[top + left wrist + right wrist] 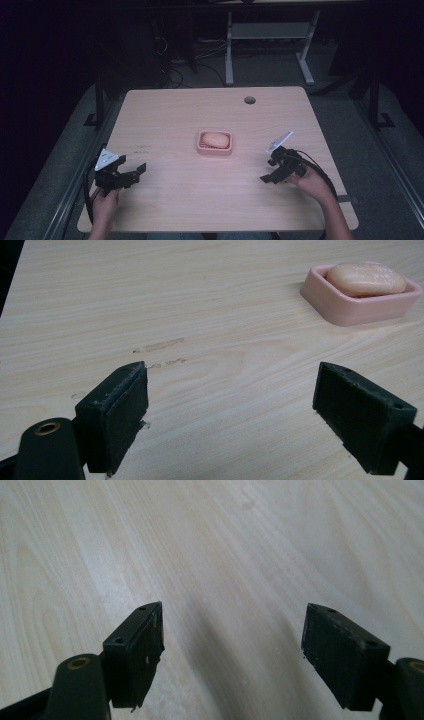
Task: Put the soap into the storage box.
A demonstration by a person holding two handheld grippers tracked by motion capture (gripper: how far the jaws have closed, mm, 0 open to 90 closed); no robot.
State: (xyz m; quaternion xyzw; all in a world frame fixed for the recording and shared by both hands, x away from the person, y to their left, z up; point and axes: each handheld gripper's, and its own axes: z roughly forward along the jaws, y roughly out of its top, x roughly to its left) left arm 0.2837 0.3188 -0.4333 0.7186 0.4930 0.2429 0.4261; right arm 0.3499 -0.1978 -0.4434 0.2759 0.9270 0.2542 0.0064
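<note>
A pink soap dish (pixel 215 149) sits at the middle of the wooden table (pixel 165 115), with a peach bar of soap (pixel 216 139) lying in it. In the left gripper view the soap dish (pixel 350 307) and soap (pixel 366 279) lie at the upper right, well beyond the jaws. My left gripper (pixel 138 171) is near the table's front left, open and empty (pixel 231 405). My right gripper (pixel 268 176) is at the front right, open over bare wood (pixel 232 645), nothing between its jaws.
A round cable hole (pixel 249 100) is at the table's far right. Faint smudges (pixel 162 346) mark the wood ahead of the left gripper. Beyond the table stand a white desk frame (pixel 270 35) and cables on the dark floor.
</note>
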